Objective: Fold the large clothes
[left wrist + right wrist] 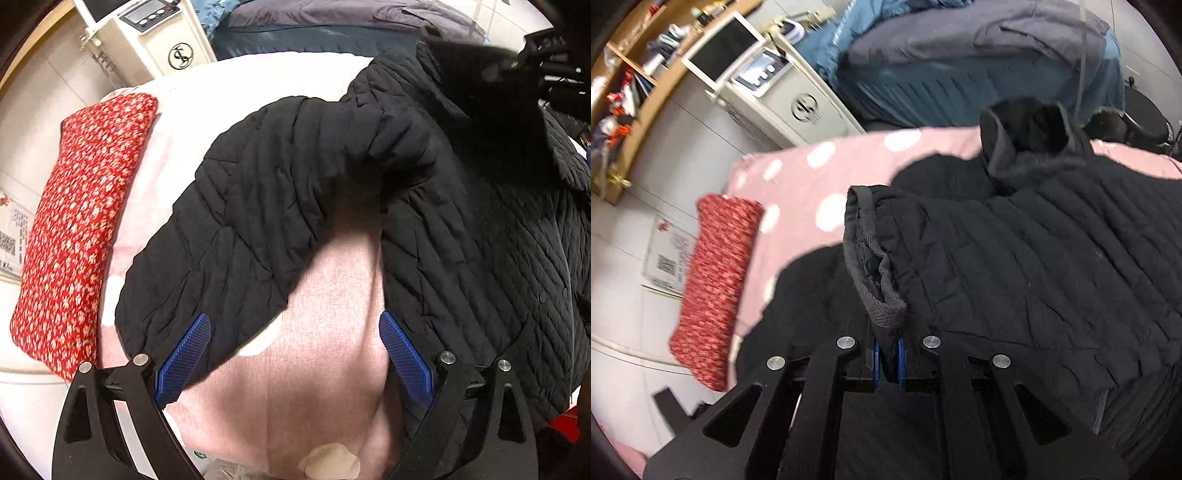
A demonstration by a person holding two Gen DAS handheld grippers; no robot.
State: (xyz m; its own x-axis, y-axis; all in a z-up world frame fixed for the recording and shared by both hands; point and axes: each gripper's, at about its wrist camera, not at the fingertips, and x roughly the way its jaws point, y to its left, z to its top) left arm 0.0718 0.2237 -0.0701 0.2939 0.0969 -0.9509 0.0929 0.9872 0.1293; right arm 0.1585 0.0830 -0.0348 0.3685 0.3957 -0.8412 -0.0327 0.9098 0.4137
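Right wrist view shows the right gripper [888, 360] pinching the knit cuff [882, 299] of the black quilted puffy jacket [1034, 258] lying on the pink dotted bed [812, 177]. Jacket looks soft, light and slippery, so cuffs and hems are the best spots to grab. Left gripper [295, 354] hangs wide apart, holding nothing.

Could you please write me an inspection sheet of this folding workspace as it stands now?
Surface: pink polka-dot cover, mostly bare at its left.
Job's things: black quilted jacket spread out, one sleeve cuff lifted.
Clutter: red patterned pillow at the cover's left edge.
Grippers: left gripper open above the cover, holding nothing; right gripper shut on the sleeve cuff.
Cables: nothing seen.
Surroundings: white appliance, blue bedding, wooden shelf.
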